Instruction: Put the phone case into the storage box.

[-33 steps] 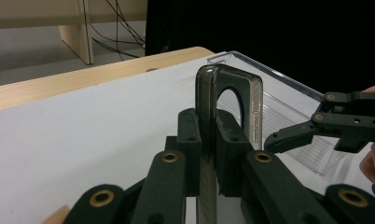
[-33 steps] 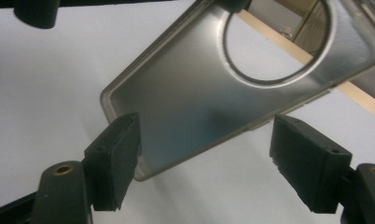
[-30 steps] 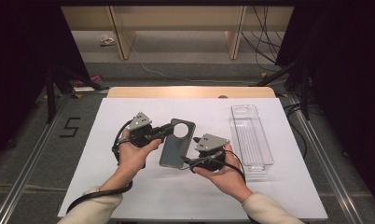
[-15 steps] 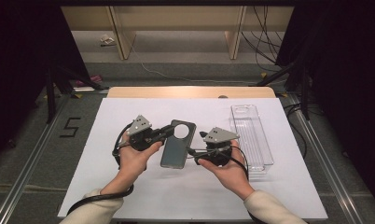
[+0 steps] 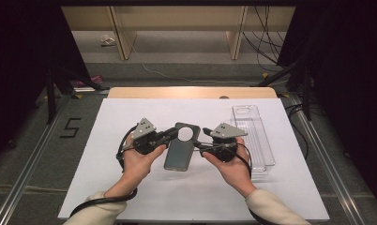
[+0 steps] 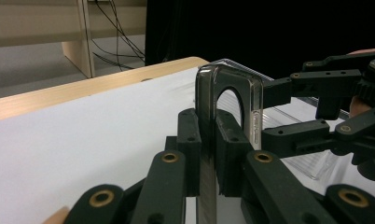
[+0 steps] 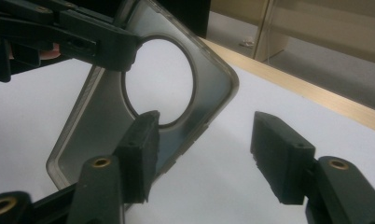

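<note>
Two grippers are working one smoky phone case (image 5: 179,149) above the white table (image 5: 107,187): the left gripper (image 5: 170,136) is clamping its top edge to steady it, while the right gripper (image 5: 201,139) is closing its half-open jaws around the opposite edge, not yet pressing.

A phone case (image 5: 181,146) lay mid-table (image 5: 107,187) between two grippers, a plastic tray (image 5: 253,136) to its right.

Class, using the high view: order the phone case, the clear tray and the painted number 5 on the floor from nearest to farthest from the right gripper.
1. Phone case, just left of the right gripper.
2. Clear tray, to its right on the table.
3. Number 5, far left on the floor.
</note>
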